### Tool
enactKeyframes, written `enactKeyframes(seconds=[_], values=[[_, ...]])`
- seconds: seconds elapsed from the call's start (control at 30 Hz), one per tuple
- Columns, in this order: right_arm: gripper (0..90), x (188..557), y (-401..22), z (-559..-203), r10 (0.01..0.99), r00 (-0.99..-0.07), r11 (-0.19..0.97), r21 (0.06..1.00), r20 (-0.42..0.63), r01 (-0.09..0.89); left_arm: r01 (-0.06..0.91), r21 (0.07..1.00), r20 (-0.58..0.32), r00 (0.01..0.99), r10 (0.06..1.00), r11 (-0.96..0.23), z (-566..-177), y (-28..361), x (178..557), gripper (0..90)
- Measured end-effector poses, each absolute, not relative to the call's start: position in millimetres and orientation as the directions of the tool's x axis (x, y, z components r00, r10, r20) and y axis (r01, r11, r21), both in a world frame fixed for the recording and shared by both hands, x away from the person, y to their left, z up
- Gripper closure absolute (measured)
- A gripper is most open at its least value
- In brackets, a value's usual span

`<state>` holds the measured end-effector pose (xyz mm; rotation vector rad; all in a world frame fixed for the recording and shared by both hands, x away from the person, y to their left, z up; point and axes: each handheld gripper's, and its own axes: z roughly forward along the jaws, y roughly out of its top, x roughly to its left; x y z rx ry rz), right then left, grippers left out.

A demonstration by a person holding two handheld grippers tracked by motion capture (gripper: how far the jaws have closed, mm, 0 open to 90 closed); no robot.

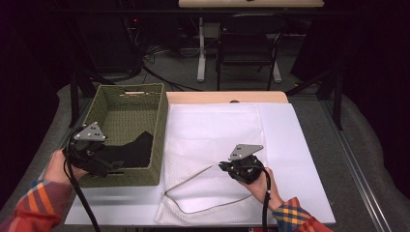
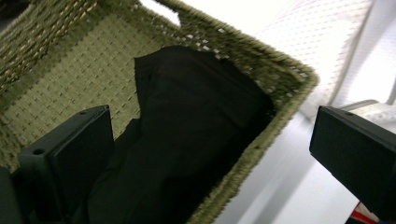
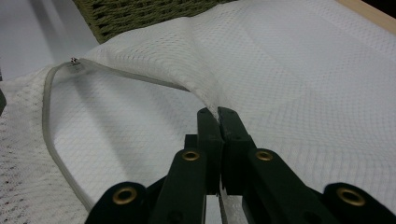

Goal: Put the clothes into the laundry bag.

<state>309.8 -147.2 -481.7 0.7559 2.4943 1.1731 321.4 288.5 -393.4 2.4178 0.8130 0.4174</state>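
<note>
A white mesh bag (image 1: 212,130) (image 3: 289,70) lies flat on the white-covered table. Its grey-edged opening (image 1: 191,178) (image 3: 49,140) gapes toward the front. My right gripper (image 1: 221,166) (image 3: 218,114) is shut on the upper lip of that opening and holds it raised off the table. A black cloth (image 1: 138,147) (image 2: 196,116) lies in the near right corner of a green woven basket (image 1: 130,96) (image 2: 280,74). My left gripper (image 1: 118,166) (image 2: 210,126) stands open at that corner. One jaw is inside the basket by the cloth and the other is outside its wall.
The basket stands at the table's left, touching the bag's left edge. A white sheet (image 1: 290,145) covers the table, with a wooden strip (image 1: 227,96) showing at the back. A dark chair (image 1: 249,48) and a table leg (image 1: 201,53) stand beyond.
</note>
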Motion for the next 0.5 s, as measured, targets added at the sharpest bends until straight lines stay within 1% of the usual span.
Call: enactKeyframes(seconds=[0.07,0.37,0.47,0.5], values=[[88.8,309.4,-147.0,-481.4,0.568,-0.822,0.533,0.776,-0.033,0.337,0.472,0.552,0.116,0.773,0.624,-0.687,-395.2,287.9,331.0,0.0],[88.8,309.5,-146.9,-481.5,0.567,-0.823,0.534,0.775,-0.032,0.337,0.507,0.469,0.111,0.779,0.618,-0.723,-401.5,286.1,356.7,0.0],[88.8,309.5,-147.0,-481.4,0.567,-0.823,0.534,0.775,-0.033,0.337,0.518,0.418,0.106,0.788,0.606,-0.746,-406.5,284.0,369.1,0.0],[88.8,309.3,-146.9,-481.3,0.568,-0.822,0.534,0.775,-0.033,0.338,0.516,0.397,0.117,0.791,0.6,-0.759,-408.4,283.0,372.2,0.0]])
